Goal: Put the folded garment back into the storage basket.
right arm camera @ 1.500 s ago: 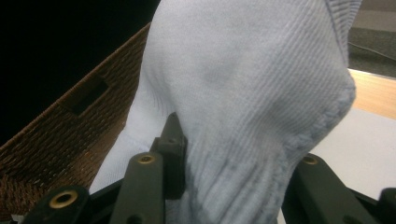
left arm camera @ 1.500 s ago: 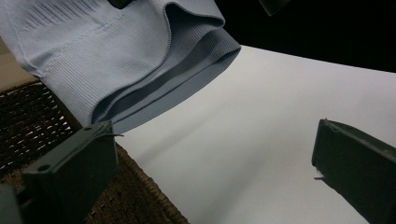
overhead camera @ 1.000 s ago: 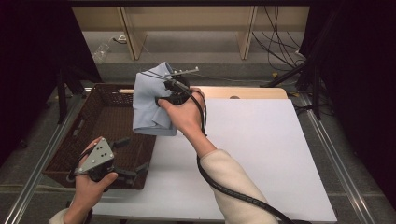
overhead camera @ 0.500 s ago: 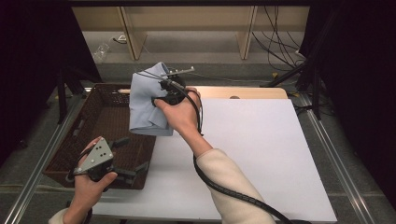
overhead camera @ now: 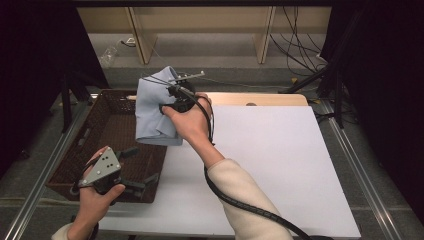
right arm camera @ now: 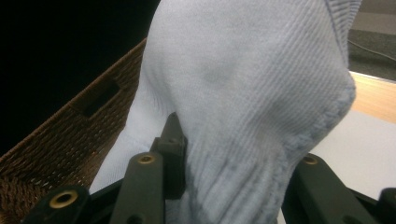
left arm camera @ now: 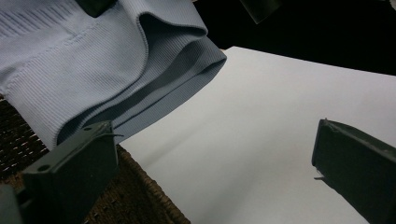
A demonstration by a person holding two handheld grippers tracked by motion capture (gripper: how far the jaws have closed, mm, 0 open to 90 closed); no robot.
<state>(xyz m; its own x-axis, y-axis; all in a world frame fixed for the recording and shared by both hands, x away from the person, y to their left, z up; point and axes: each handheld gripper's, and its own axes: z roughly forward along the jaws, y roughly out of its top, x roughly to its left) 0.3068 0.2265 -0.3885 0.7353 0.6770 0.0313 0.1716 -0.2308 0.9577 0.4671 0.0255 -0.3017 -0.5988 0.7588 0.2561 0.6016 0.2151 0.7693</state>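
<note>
A light blue ribbed garment (overhead camera: 152,112) hangs folded from my right gripper (overhead camera: 172,100), which is shut on it above the right edge of a brown wicker basket (overhead camera: 107,137). In the right gripper view the cloth (right arm camera: 252,93) bulges out between the black jaws, with the basket (right arm camera: 70,149) behind at the left. My left gripper (overhead camera: 140,172) stands open at the basket's near right corner. In the left gripper view its jaws stand wide apart with nothing between them; the garment's hem (left arm camera: 116,79) hangs above the basket rim (left arm camera: 140,196).
A white table top (overhead camera: 270,165) stretches to the right of the basket, with a wooden board edge (overhead camera: 260,99) at the back. Metal rails (overhead camera: 360,175) run along both sides. Cables and a wooden shelf frame (overhead camera: 265,35) lie on the floor beyond.
My right gripper has carried the garment slightly to the left, further over the basket. The left gripper has stayed where it was.
</note>
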